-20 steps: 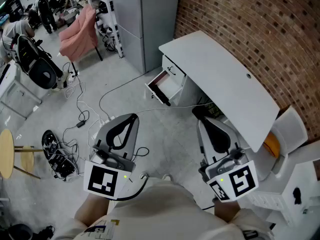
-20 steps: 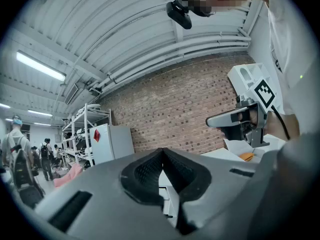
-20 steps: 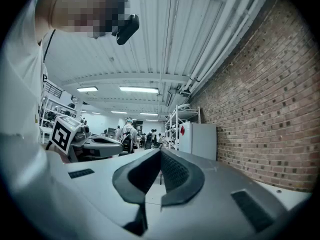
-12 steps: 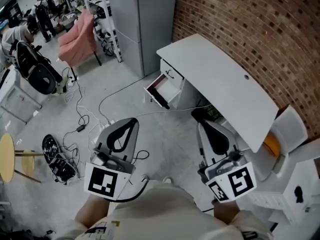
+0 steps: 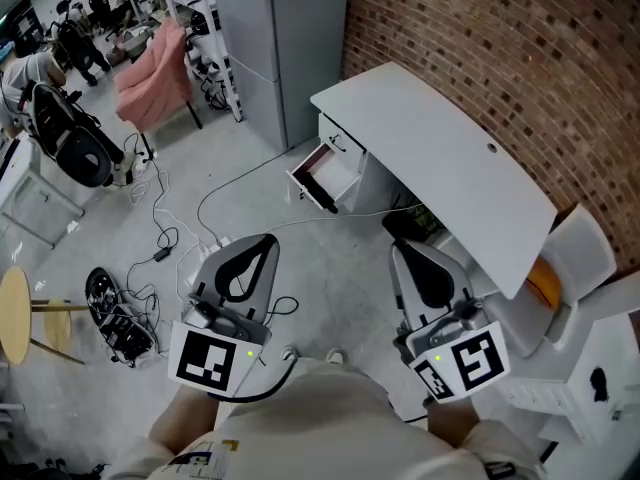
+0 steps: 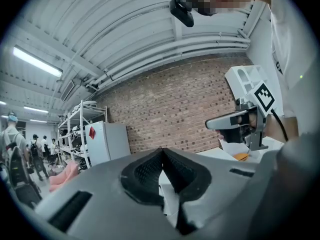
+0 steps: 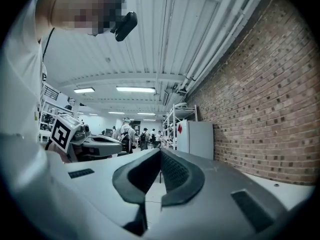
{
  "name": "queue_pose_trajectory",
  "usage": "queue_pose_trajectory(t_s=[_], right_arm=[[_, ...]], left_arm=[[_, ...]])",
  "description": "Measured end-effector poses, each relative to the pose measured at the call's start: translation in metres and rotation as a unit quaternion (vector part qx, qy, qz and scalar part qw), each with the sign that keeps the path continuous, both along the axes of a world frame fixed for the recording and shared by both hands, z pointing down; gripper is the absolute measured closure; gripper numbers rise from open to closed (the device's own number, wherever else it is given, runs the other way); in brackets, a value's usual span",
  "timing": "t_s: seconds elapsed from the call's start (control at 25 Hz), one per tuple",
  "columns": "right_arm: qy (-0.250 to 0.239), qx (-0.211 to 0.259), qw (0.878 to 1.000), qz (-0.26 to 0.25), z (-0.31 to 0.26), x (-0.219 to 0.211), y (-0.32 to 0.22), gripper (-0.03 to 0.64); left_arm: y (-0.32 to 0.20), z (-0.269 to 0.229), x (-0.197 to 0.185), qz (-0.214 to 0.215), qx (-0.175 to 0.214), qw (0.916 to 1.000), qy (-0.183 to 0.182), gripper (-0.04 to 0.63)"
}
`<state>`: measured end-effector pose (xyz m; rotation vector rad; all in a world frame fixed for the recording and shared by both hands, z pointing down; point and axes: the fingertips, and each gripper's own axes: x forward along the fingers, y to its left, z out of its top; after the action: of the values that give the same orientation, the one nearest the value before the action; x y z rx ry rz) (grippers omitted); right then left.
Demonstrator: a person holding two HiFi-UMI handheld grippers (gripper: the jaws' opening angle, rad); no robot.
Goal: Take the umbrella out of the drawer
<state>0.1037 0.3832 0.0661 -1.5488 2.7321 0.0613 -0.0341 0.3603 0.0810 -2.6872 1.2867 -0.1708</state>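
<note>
A: White desk lying ahead, its drawer hanging open over the floor. How far along are we sitting?

B: Barely starting, I am judging. The left gripper is hovering level, its jaws pressing together on nothing. The drawer is standing well apart from both tools. The right gripper is likewise riding pinched tight and empty.

A: And the umbrella?

B: Not picking it out. Something dark and reddish is showing inside the drawer, too small to name. I am taking it that the umbrella is lying in there. The drawer is already standing pulled out, so the approach, the grip and the lift are all remaining.

A: Surface and room, left to right?

B: A round wooden table is poking in at the edge. Black cables are trailing across the grey concrete floor. A black chair and a pink chair are standing further back, with people milling behind them. A grey cabinet is standing by the brick wall, which is running on behind the desk. The desk top is carrying nothing I can name, only a small dark spot. A white chair is sitting at the far right, something orange showing just beside it.
</note>
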Motion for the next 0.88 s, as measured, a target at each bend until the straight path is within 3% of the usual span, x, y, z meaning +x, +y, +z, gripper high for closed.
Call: queue_pose_trajectory(t_s=[0.88], right_arm=[[-0.001, -0.007, 1.000, -0.028, 0.020, 0.069, 0.014, 0.609]], left_arm=[[0.020, 0.014, 0.069, -0.026, -0.002, 0.9995, -0.018, 0.588]])
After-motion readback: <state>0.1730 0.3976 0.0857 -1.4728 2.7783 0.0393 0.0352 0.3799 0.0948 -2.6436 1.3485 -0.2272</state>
